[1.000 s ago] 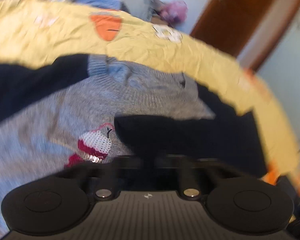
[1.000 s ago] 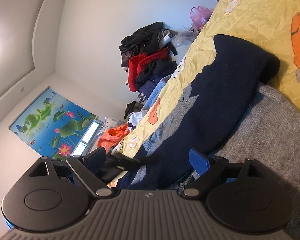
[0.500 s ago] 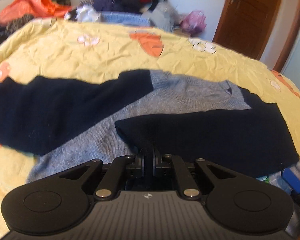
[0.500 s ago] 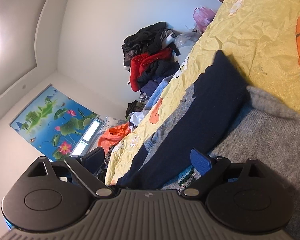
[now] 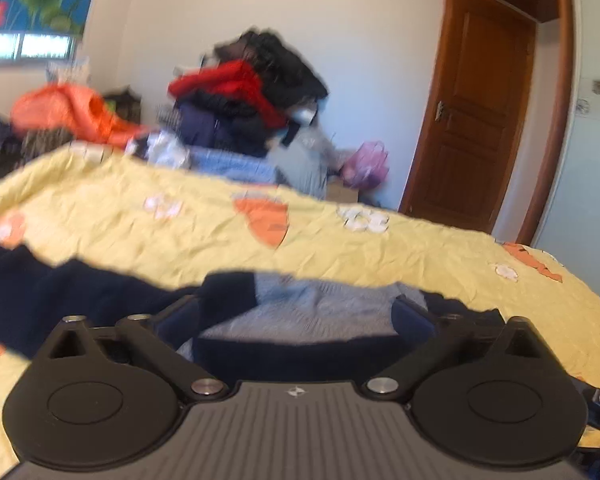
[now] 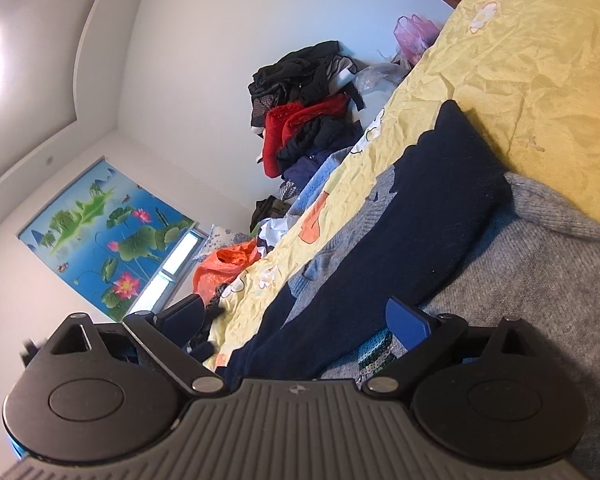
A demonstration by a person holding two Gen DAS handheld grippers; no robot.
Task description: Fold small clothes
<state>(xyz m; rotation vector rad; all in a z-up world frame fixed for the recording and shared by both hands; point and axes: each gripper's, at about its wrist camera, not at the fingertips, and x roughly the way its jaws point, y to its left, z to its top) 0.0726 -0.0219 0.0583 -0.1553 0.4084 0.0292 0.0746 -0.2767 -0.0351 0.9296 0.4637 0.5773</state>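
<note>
A grey knit sweater [image 5: 320, 312] with navy sleeves lies flat on the yellow bedspread [image 5: 204, 236]. One navy sleeve [image 5: 292, 354] is folded across the grey body, and the other [image 5: 80, 300] stretches off to the left. My left gripper [image 5: 296, 316] hovers just above the folded sleeve with its jaws opening wide; the pads press on nothing. In the right wrist view the same sweater [image 6: 520, 280] and its navy sleeve [image 6: 400, 240] run away from my right gripper [image 6: 296, 320]. Its jaws are opening too, with the sleeve lying between the fingers untouched.
A tall pile of black, red and navy clothes [image 5: 252, 100] stands beyond the bed's far edge, with an orange bag [image 5: 68, 112] to its left and a pink bag [image 5: 366, 164] to its right. A brown door [image 5: 472, 120] is at the back right.
The left gripper was shut on the navy sleeve; it has let go, its jaws have swung wide, and it has tipped up and back. The right jaws have widened slightly; that hand stayed put.
</note>
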